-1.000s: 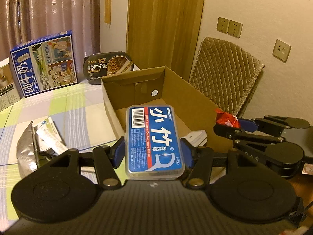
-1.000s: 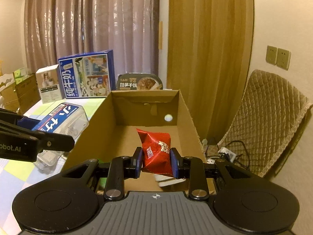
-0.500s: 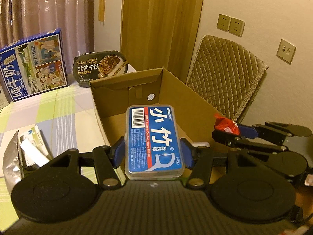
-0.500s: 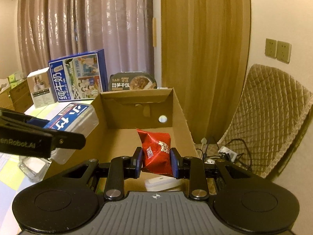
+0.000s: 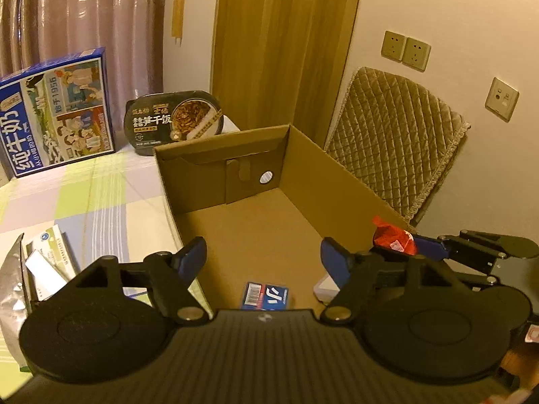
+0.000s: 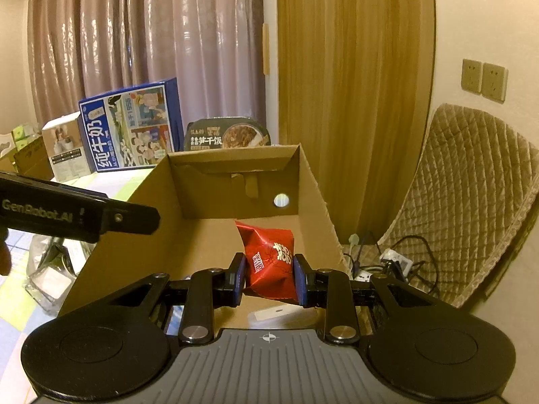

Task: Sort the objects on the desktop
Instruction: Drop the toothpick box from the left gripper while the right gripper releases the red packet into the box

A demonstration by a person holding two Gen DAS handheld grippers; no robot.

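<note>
My left gripper [image 5: 263, 256] hangs over the near end of the open cardboard box [image 5: 303, 155]. Its jaws are opening and nothing is between them. The blue floss-pick case [image 5: 266, 298] lies on the box floor just below, partly hidden by the gripper body, beside a white flat item [image 5: 326, 291]. My right gripper [image 6: 268, 276] is shut on a red snack packet [image 6: 269, 262], held above the cardboard box [image 6: 313, 181]. The red snack packet [image 5: 392, 239] also shows at the right of the left wrist view. One left gripper finger [image 6: 134, 217] reaches in from the left.
A blue milk carton [image 5: 57, 114] and a black instant rice bowl [image 5: 171, 121] stand behind the box on the checked tablecloth. Leaflets and a foil pouch [image 5: 43, 259] lie to the left. A quilted chair [image 5: 394, 134] and floor cables [image 6: 394, 256] are on the right.
The left gripper has opened and let go of the blue case, which has dropped into the cardboard box. Both grippers have moved forward over the box. The right still grips the red packet.
</note>
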